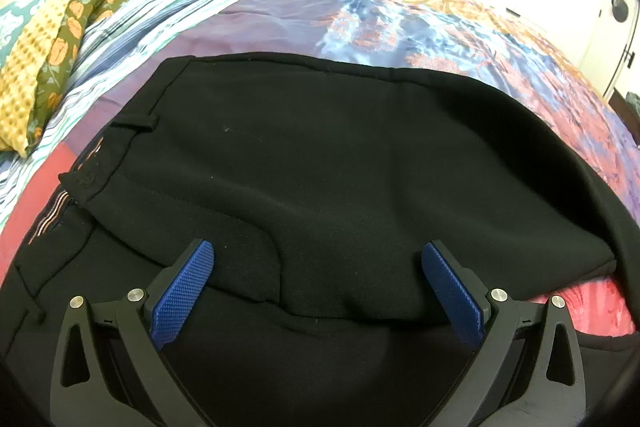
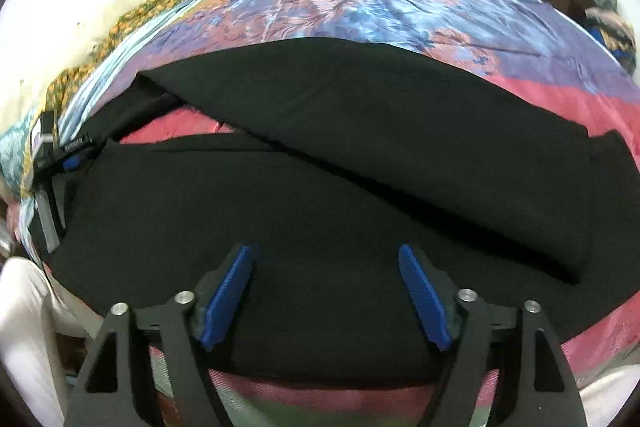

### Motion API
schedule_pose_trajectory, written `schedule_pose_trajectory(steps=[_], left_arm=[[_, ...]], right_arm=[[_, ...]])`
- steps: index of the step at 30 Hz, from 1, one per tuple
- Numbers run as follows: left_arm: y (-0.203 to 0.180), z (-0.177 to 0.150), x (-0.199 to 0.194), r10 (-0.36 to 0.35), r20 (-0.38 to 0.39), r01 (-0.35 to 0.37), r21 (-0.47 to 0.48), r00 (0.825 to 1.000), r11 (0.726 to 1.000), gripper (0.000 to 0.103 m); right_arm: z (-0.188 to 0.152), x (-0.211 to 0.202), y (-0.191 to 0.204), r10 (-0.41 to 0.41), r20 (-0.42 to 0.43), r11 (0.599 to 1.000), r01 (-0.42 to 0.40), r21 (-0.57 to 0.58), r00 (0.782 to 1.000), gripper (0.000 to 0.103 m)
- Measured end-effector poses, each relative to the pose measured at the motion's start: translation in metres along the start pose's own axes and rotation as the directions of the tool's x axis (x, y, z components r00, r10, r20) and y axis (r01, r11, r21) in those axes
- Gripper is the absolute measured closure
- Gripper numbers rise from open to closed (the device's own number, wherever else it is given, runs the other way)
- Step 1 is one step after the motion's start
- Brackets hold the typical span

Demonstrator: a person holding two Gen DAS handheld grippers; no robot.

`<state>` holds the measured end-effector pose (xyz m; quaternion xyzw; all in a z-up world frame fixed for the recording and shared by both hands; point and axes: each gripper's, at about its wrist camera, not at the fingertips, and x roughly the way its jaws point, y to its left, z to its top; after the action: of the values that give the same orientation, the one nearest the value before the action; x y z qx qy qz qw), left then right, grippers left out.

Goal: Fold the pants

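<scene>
Though over pants point(image 1: 340, 155), jaws wide, empty.

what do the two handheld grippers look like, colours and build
Both match: the left gripper and right gripper have matte black arms with triangular cut-outs, round silver pivot bolts, and blue pads with a fine knurled texture. No cables show. A white garment is visible at the frame edge.

Pants point(image 2: 320, 187) blurred in right view; leg ends cut off.
</scene>
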<state>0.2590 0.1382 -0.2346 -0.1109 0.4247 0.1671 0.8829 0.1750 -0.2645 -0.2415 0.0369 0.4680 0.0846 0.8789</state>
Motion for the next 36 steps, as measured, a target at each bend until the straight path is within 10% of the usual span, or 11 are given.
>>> schedule_pose_trajectory(steps=[36], left_arm=[[-0.0006,-0.0002,0.0,0.0,0.0,0.0,0.0,1.0,1.0,0.0]], right_arm=[[0.0006,0.008,0.0009,0.005,0.015,1.0,-0.005,-0.008,1.0,0.015]])
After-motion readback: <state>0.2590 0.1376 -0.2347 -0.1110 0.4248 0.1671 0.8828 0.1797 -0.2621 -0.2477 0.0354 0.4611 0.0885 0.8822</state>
